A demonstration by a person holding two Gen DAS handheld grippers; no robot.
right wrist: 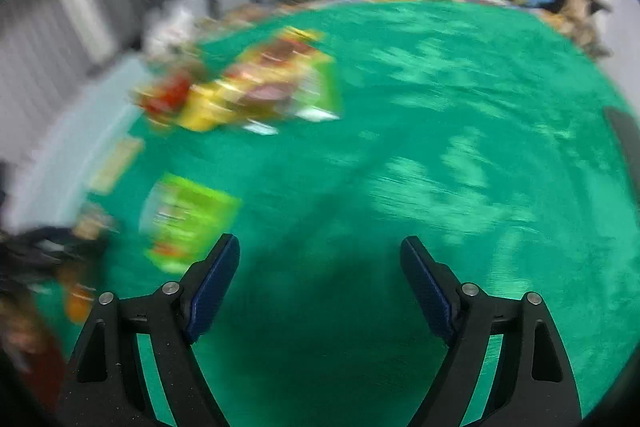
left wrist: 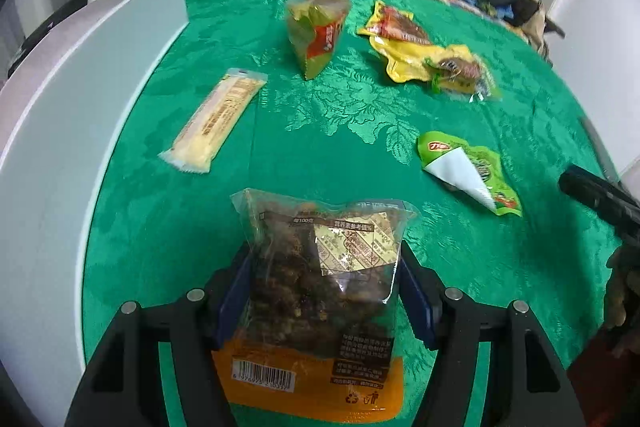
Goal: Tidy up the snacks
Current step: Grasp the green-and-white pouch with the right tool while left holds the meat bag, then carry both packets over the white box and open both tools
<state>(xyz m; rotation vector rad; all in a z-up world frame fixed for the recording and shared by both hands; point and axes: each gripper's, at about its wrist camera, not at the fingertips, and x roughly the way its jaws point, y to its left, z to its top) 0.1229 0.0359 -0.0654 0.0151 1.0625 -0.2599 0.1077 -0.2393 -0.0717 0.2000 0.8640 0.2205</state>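
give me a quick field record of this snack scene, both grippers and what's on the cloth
left gripper: shut on brown snack bag
right gripper: open, empty, view blurred
surface: green cloth
loose snacks: cream bar, green pouch, yellow pack, small yellow pack, folded green pack
left edge: white board

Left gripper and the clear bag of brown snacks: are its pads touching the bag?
Touching. The left wrist view shows the left gripper with both blue pads pressed against the sides of the snack bag.
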